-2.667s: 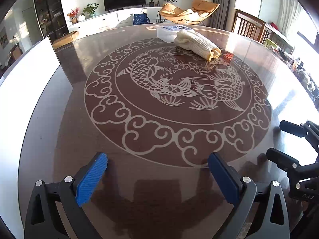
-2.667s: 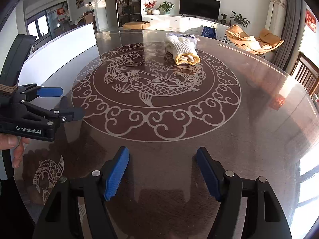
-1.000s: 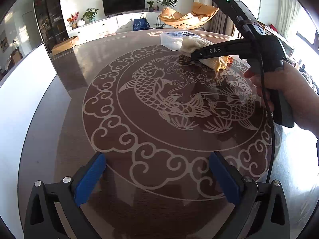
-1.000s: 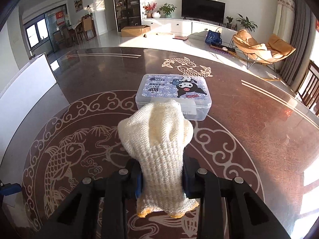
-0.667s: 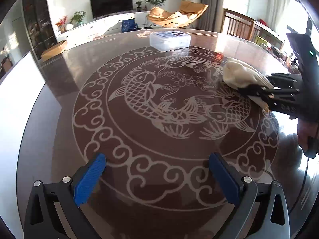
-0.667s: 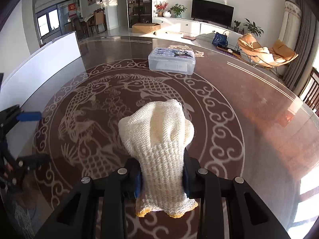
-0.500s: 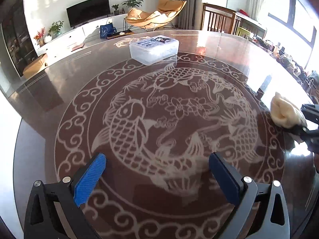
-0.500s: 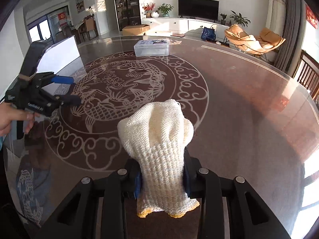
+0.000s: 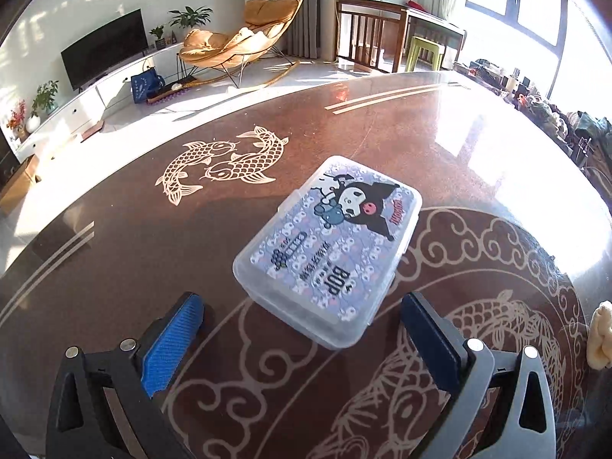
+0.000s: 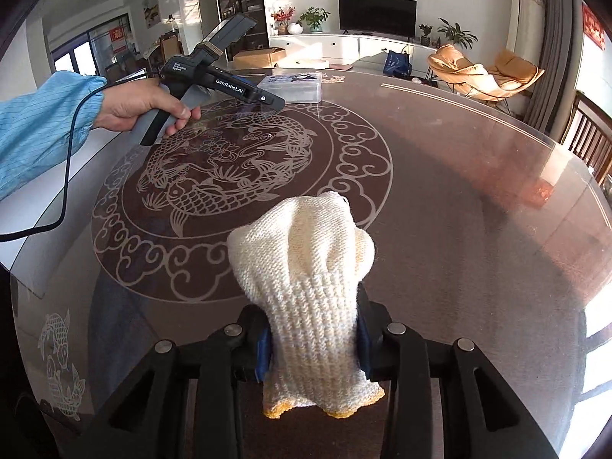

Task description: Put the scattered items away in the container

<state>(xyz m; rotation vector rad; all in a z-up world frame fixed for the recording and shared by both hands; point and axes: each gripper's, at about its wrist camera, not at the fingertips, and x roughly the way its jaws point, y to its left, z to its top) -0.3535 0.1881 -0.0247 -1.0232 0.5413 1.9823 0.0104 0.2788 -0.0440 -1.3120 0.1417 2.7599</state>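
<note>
A clear plastic box [image 9: 329, 244] with a cartoon-printed lid, shut, sits on the round brown table just ahead of my left gripper [image 9: 302, 340], which is open and empty, its blue pads on either side of the box's near end. My right gripper [image 10: 313, 344] is shut on cream knitted gloves [image 10: 306, 283] and holds them above the table's near side. The gloves' tip shows at the right edge of the left wrist view [image 9: 600, 336]. The box [image 10: 292, 86] is far across the table in the right wrist view, with the left gripper [image 10: 275, 103] beside it.
The glass-topped table [image 10: 440, 199] has a carp pattern in the middle. A white board [image 10: 23, 229] lies along its left side. Chairs [image 9: 367, 38] and a rocking chair [image 9: 237, 49] stand beyond the far edge.
My left gripper has moved across the table up to the box. My right gripper, still shut on the gloves, has pulled back toward the near side.
</note>
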